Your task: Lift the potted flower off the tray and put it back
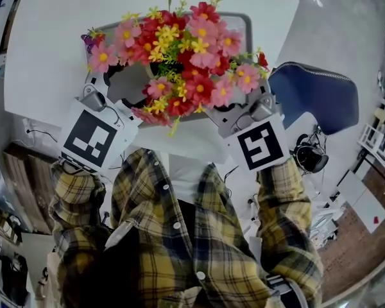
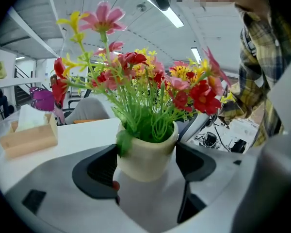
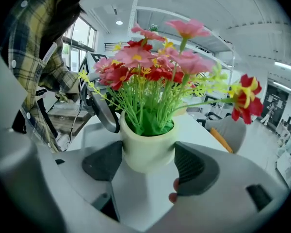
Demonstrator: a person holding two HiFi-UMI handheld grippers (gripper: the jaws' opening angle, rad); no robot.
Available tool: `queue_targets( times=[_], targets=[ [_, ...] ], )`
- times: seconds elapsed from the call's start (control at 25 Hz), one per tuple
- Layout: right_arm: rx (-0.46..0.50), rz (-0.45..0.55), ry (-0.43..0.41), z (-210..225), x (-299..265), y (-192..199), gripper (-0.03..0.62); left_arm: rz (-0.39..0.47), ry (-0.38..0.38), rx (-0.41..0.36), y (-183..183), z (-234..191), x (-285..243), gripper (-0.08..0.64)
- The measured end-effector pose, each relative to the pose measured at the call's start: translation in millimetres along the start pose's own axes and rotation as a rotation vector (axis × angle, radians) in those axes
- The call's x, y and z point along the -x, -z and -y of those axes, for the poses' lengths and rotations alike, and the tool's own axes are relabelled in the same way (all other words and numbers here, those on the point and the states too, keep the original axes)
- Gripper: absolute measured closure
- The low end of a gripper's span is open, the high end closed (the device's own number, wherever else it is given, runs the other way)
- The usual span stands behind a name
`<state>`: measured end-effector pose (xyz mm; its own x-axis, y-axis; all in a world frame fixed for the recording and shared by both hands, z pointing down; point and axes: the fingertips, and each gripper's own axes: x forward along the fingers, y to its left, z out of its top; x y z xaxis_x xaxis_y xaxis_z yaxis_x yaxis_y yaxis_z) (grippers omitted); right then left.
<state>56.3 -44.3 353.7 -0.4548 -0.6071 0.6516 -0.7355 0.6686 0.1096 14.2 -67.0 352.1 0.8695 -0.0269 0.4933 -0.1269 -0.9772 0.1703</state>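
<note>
Pot upright, axis vertical, squarely between both pairs of jaws. Left gripper clamps it from left, right gripper from right, pads on its sides. Pot over tray on bench; probably lifted, flowers hide base.

potted flower: pink, red, yellow blooms, centre, over grey tray | left gripper, right gripper: flanking it | white table | blue chair: right
</note>
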Motion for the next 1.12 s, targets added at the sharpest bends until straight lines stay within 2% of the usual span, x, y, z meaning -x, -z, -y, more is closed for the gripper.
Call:
queue_targets(
  times=[0.2, 0.8, 1.12],
  targets=[
    [-0.007, -0.006, 0.0, 0.5, 1.2, -0.8, 0.256, -0.002, -0.001, 0.009, -0.9, 0.4, 0.0, 0.197],
    [0.003, -0.011, 0.014, 4.9, 1.1, -1.1, 0.256, -0.019, -0.007, -0.029, -0.3, -1.5, -4.1, 0.198],
    [-0.038, 0.009, 0.004, -0.9, -3.7, -0.7, 0.256, -0.004, -0.013, -0.024, 3.2, -1.3, -0.2, 0.196]
  ],
)
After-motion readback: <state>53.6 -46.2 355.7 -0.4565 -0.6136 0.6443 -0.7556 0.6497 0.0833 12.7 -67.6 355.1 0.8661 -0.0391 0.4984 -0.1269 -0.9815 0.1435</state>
